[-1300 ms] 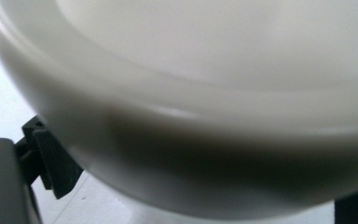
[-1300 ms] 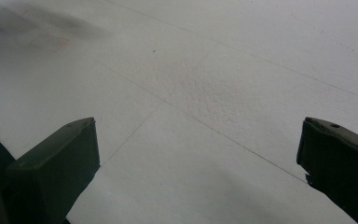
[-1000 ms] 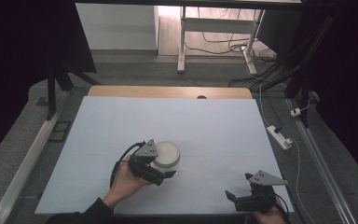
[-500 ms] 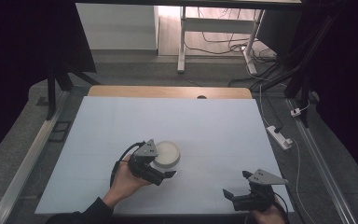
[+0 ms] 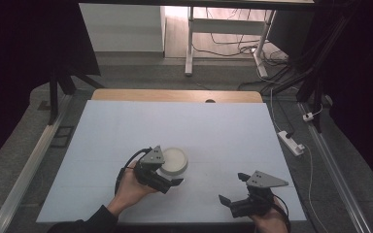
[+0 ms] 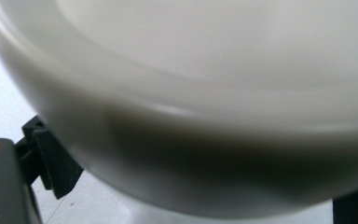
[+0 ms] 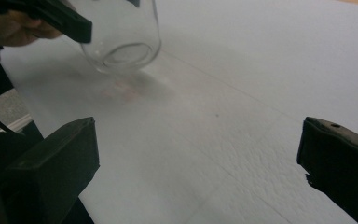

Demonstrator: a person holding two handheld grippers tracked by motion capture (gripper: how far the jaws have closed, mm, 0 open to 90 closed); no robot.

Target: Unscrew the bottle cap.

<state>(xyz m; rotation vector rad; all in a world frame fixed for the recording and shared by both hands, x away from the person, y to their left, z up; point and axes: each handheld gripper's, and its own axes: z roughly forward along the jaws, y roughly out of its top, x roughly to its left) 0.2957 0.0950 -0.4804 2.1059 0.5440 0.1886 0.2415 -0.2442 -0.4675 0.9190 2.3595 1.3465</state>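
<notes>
Left gripper (image 5: pixel 167 175) grasps the white bowl (image 5: pixel 174 161) by its near rim, keeping it steady just above the pale table (image 5: pixel 223 126), while the right gripper (image 5: pixel 234 189) waits apart with jaws spread wide.

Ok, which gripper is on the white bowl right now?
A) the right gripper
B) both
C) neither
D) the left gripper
D: the left gripper has its jaws around the white bowl, while the right gripper sits open, apart from it, near the table's front edge.
</notes>
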